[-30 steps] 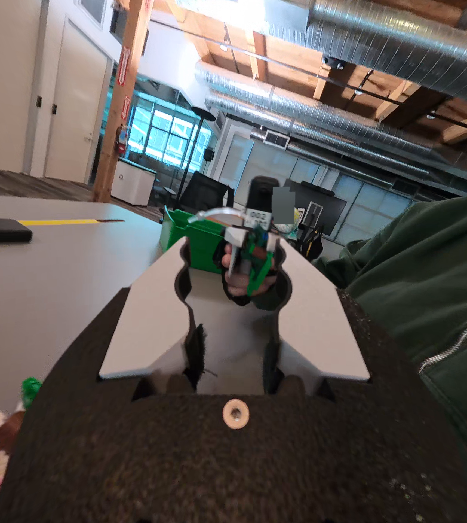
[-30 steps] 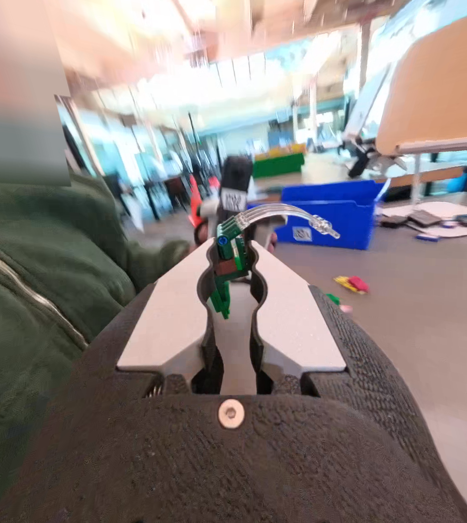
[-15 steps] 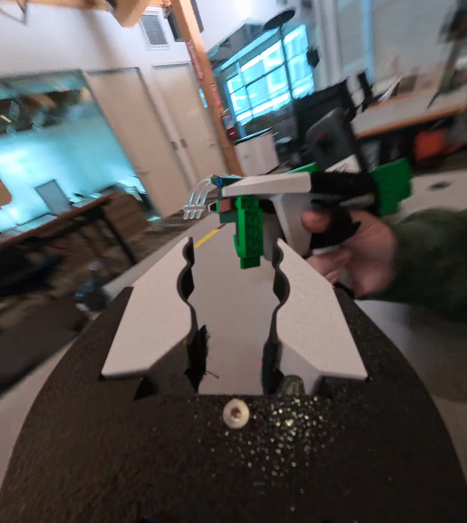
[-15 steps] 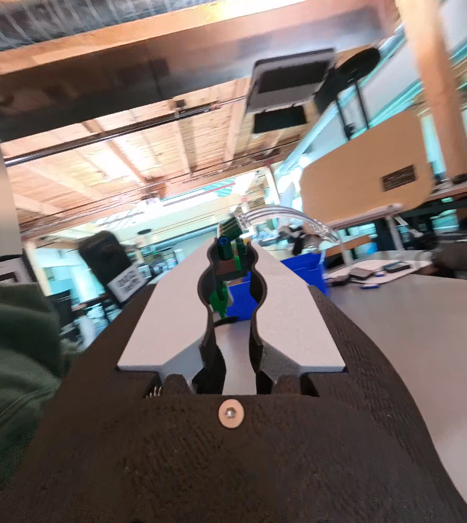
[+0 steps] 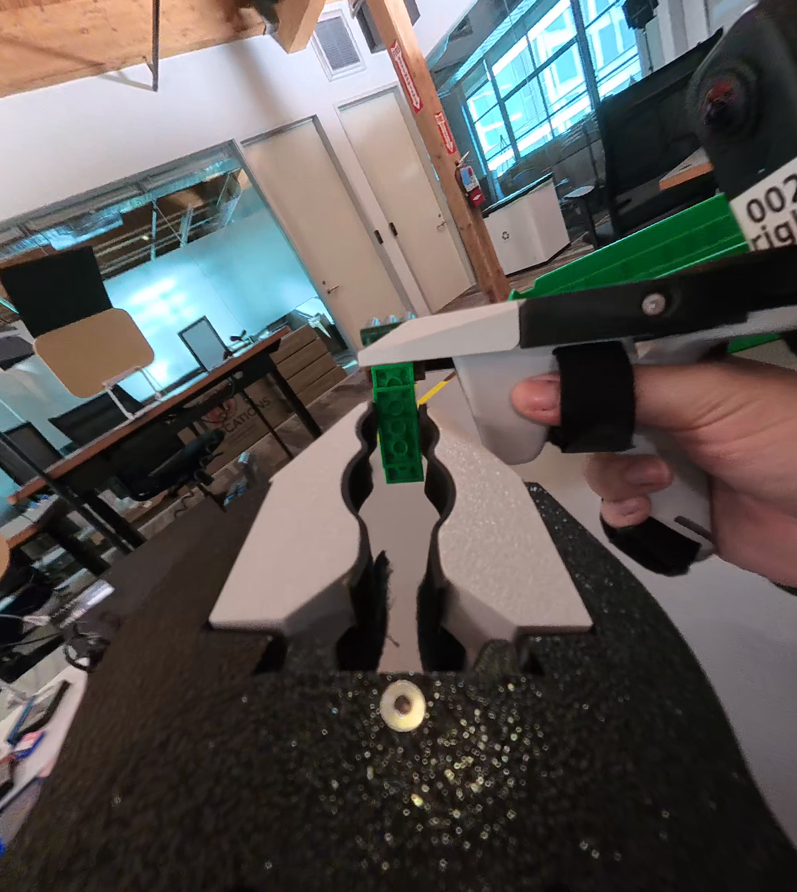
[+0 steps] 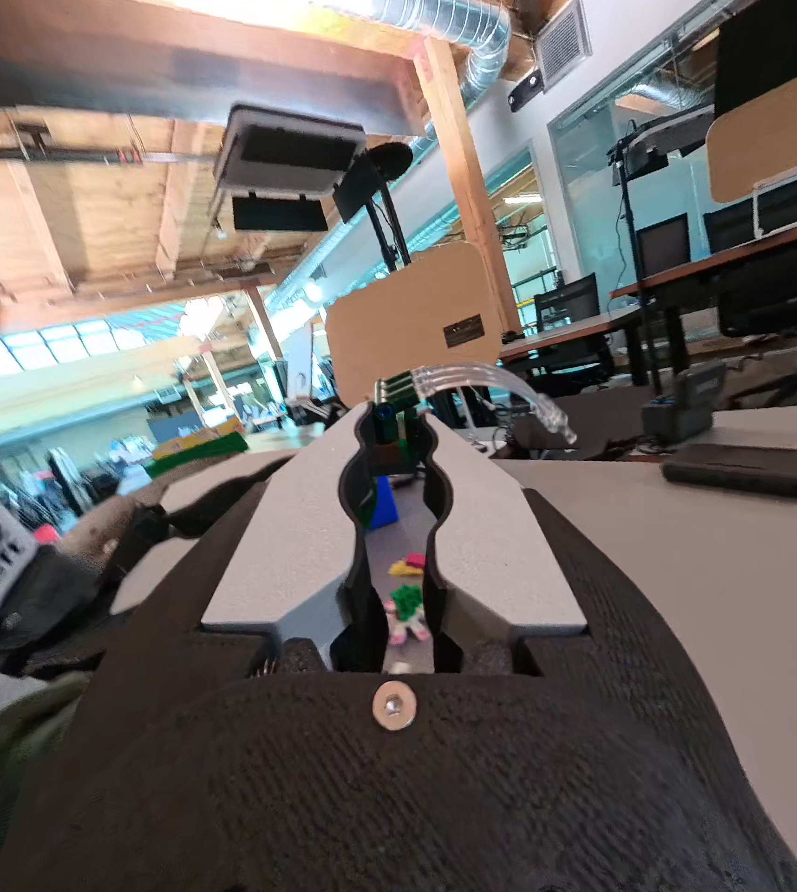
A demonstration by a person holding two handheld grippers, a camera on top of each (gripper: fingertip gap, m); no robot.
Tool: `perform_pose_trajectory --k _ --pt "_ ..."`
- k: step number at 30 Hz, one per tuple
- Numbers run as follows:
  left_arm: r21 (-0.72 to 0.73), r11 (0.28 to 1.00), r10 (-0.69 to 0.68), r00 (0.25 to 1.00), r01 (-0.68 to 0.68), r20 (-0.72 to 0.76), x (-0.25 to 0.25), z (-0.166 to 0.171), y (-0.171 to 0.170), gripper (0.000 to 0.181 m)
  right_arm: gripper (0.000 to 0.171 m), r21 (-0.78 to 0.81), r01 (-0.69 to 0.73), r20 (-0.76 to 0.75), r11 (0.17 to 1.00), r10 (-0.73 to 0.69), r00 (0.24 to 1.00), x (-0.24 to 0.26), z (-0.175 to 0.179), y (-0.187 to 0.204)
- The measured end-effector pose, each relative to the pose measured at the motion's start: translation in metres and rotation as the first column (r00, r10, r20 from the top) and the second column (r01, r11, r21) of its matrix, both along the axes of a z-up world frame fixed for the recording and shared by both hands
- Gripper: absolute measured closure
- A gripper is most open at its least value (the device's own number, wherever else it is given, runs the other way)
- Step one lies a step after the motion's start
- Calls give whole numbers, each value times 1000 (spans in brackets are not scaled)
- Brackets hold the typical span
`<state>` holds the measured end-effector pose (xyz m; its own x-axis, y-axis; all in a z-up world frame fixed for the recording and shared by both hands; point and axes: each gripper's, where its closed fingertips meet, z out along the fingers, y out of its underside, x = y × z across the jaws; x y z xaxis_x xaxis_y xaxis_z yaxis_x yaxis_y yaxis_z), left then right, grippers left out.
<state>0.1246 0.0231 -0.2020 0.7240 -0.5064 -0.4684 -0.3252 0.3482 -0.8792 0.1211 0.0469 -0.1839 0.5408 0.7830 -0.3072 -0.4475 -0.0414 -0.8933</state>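
A small toy-brick assembly [image 6: 394,429], green bricks with clear curved tubes [image 6: 498,386], is clamped at the fingertips of the right gripper [image 6: 394,434], raised above the grey table [image 6: 676,555]. Its long green brick [image 5: 399,434] hangs down between the spread fingers of the left gripper [image 5: 396,434], which grips nothing. Loose coloured bricks [image 6: 406,608] lie on the table below.
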Motion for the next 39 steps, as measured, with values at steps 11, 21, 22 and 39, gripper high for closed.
perform_pose_trajectory --k 11,21,22,39 --pt "-123 983 -110 978 133 176 -6 -22 12 168 157 -60 -25 76 998 29 997 1 -33 26" --pt "-219 861 -238 745 459 623 -74 9 18 168 155 -236 -227 -44 945 223 974 12 -61 70" --pt "-195 802 -266 630 564 729 -83 20 15 167 156 -220 -245 -33 944 244 969 8 -61 73" --pt "-226 614 -316 498 756 808 -102 20 -1 167 89 -549 -331 295 768 548 783 -4 -122 53"
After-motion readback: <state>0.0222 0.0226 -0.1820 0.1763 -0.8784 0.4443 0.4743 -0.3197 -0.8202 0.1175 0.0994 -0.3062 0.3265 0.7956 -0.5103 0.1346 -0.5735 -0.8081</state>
